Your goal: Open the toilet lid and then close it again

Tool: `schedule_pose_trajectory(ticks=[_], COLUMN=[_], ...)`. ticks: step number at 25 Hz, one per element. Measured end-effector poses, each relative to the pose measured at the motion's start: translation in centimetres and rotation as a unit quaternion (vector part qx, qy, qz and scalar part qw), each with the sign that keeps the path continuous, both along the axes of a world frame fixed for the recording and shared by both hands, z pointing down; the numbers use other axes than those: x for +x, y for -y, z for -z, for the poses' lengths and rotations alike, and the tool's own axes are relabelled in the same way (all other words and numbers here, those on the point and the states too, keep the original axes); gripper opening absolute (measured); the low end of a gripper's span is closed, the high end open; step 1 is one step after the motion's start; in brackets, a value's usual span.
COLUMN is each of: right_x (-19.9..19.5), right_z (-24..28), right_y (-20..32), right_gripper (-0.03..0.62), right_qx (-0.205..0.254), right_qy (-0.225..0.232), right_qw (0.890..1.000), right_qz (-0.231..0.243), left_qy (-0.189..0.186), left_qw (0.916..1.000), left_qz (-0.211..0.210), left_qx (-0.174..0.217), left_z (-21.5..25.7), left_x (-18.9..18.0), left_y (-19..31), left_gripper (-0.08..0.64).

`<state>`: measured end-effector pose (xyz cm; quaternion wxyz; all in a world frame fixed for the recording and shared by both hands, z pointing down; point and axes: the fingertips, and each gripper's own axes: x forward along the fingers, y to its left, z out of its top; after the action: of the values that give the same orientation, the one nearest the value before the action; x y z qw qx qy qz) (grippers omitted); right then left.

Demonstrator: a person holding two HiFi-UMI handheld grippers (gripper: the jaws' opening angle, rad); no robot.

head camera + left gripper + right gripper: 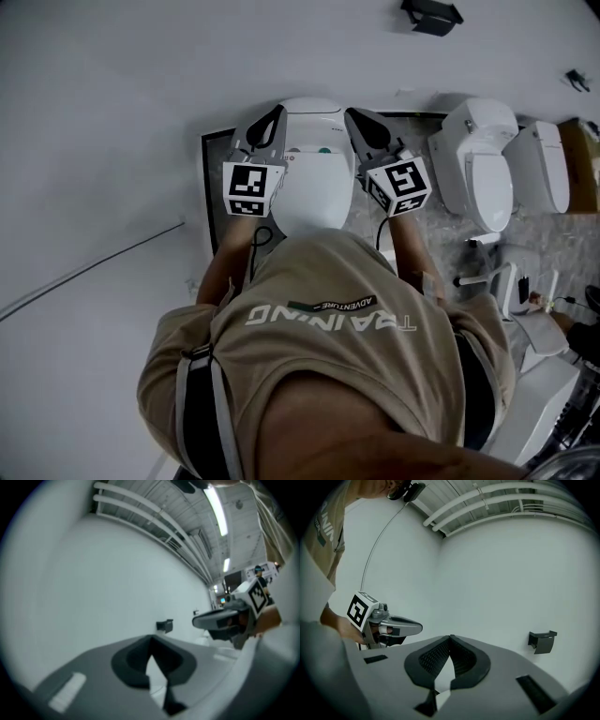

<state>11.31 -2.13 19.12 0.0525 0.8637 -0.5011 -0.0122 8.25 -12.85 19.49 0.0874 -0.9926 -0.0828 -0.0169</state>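
The white toilet stands against the white wall, seen from above past the person's back. My left gripper is held over its left side and my right gripper over its right side, both pointing at the wall. Both are shut with nothing between the pads. The left gripper view shows the wall ahead and the right gripper beside it. The right gripper view shows the left gripper in the same way. A white curved surface lies along the inner side of each gripper view; whether it touches a gripper I cannot tell.
Two more white toilets stand to the right, with loose parts below them. A black holder is fixed to the wall. A dark frame borders the toilet's base. A thin cable runs at the left.
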Motion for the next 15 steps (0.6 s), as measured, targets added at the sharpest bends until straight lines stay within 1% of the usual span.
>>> schedule_pose_trajectory(ticks=[5, 8, 11, 15], right_x=[0.2, 0.5, 0.5, 0.9], right_z=[0.0, -0.5, -1.2, -0.8], right_y=[0.9, 1.2, 0.8, 0.2], right_gripper=[0.015, 0.015, 0.015, 0.015], right_qx=[-0.008, -0.015, -0.023, -0.017], right_qy=[-0.005, 0.003, 0.013, 0.011], right_qw=[1.0, 1.0, 0.999, 1.0], right_qz=[0.011, 0.013, 0.017, 0.015], left_qy=[-0.003, 0.003, 0.009, 0.007], left_qw=[1.0, 0.9999, 0.9997, 0.9998], left_qz=[0.004, 0.011, 0.021, 0.013], left_qx=[-0.003, 0.0, -0.012, -0.012], left_z=[-0.3, -0.7, -1.4, -1.3], left_x=[0.4, 0.7, 0.4, 0.3], left_y=[0.6, 1.3, 1.5, 0.7], left_gripper=[0.005, 0.005, 0.005, 0.005])
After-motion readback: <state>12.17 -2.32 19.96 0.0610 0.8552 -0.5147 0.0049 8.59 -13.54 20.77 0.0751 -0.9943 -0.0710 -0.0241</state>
